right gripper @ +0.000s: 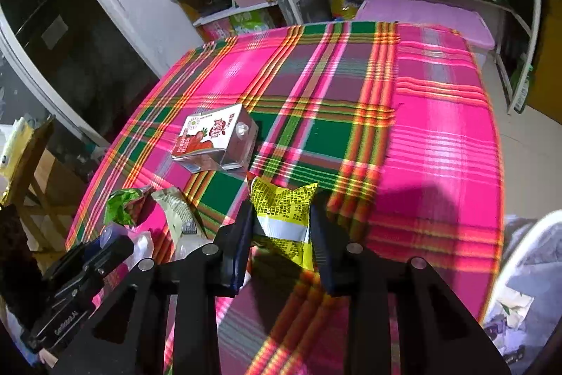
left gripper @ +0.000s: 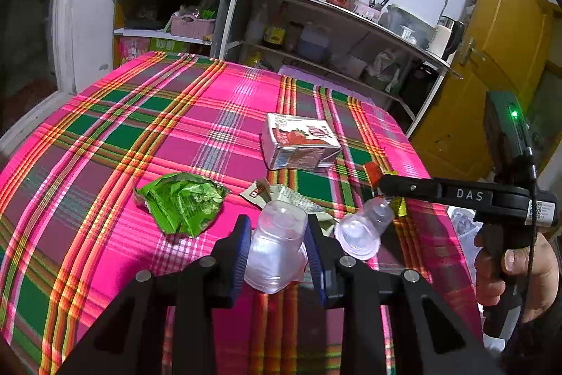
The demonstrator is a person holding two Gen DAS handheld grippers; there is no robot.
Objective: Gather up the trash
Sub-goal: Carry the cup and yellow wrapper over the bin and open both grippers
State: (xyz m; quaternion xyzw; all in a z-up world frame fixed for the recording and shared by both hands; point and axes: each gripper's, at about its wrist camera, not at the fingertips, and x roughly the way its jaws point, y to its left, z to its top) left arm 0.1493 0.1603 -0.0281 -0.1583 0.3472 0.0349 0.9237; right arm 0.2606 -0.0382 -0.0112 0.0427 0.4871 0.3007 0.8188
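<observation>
Gripping a clear plastic cup (left gripper: 275, 245), my left hand-held gripper (left gripper: 277, 246) has its blue pads pressed against both sides of the squeezed cup, low in the centre of the left wrist view. A second clear cup (left gripper: 365, 229) lies on its side just right of it, on the plaid-covered surface (left gripper: 105, 136). My right hand-held gripper (right gripper: 281, 234) is partly closed around a yellow wrapper (right gripper: 284, 217); both pads meet the wrapper's edges, in the lower centre of the right wrist view. In the left wrist view that same hand-held gripper enters from the right edge, my hand (left gripper: 516, 273) on its handle. Remaining trash on the surface: a crumpled green wrapper (left gripper: 182, 202) left of centre, a strawberry milk carton (left gripper: 300, 143) lying flat above centre, and a pale wrapper (left gripper: 281, 195) just behind the held cup.
</observation>
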